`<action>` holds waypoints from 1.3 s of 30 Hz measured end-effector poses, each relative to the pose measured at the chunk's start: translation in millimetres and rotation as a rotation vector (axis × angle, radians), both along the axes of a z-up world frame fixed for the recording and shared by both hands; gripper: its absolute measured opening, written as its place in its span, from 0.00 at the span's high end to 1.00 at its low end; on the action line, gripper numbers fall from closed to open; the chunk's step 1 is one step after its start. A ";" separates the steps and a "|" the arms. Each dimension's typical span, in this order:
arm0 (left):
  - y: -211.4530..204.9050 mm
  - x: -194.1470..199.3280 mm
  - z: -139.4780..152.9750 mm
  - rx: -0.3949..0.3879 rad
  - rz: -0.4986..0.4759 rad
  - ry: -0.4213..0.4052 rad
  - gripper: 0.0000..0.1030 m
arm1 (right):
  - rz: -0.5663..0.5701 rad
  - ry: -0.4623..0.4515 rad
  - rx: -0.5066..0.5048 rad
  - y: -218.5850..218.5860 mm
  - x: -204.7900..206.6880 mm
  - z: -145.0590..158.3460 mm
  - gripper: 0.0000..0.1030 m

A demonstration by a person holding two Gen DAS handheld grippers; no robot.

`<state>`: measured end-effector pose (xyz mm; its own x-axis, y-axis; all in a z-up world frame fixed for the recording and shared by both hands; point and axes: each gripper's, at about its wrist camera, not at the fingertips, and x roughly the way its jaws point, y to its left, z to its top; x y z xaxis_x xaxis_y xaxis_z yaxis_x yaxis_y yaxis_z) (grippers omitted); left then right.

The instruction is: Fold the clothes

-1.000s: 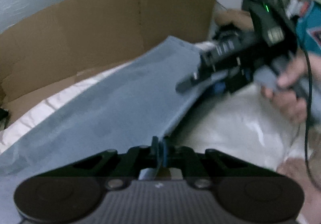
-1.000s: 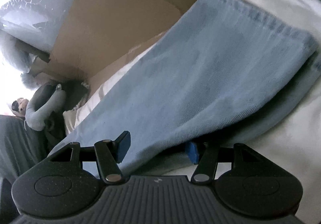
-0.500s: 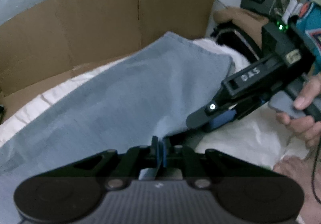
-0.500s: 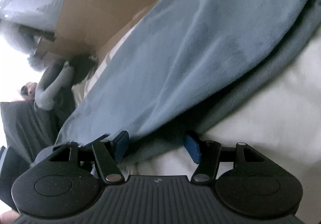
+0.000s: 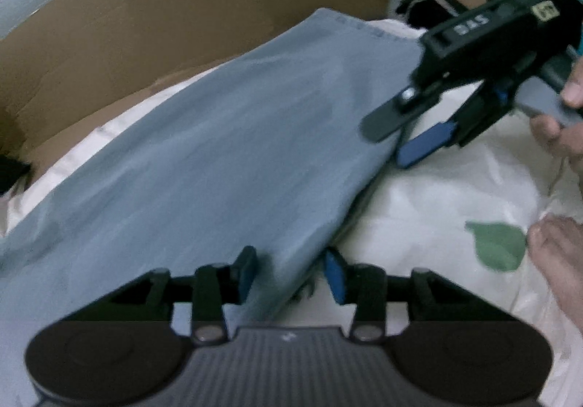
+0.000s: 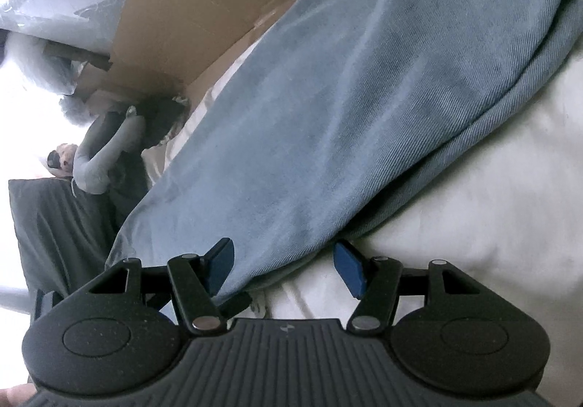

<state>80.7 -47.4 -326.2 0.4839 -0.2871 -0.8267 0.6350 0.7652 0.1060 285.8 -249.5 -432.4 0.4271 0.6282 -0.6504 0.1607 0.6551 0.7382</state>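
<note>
I am looking at big blue jeans (image 5: 226, 152) lying folded on the white bed sheet (image 5: 437, 210), beside a cardboard wall (image 5: 182, 6). They look thick and floppy, so I am aiming for the edge. My left gripper (image 5: 289, 274) and right gripper (image 6: 284, 261) are both spread wide, holding nothing.

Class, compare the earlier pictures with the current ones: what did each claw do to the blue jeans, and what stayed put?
The left claw, shut on the jeans' edge a second ago, has opened and let go. The right claw was open throughout and has drawn back slightly along that edge. The jeans stay folded on the white bedding, beside the cardboard.
</note>
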 end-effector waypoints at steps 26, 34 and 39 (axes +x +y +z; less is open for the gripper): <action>121.1 -26.0 29.1 -0.055 0.275 0.013 0.90 | 0.310 -0.102 -0.051 110.4 -6.2 20.9 0.35; 130.5 -14.9 44.0 -0.113 0.327 -0.009 0.93 | 0.481 -0.280 -0.162 170.8 -7.9 39.2 0.33; 134.4 -14.0 52.3 -0.139 0.346 -0.013 0.93 | 0.465 -0.316 -0.225 194.0 1.2 31.8 0.34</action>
<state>66.7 86.9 -274.0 0.5825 -0.2138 -0.7842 0.3351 0.9421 -0.0079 287.0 -55.5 -400.6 0.3350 0.6574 -0.6750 -0.3847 0.7494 0.5389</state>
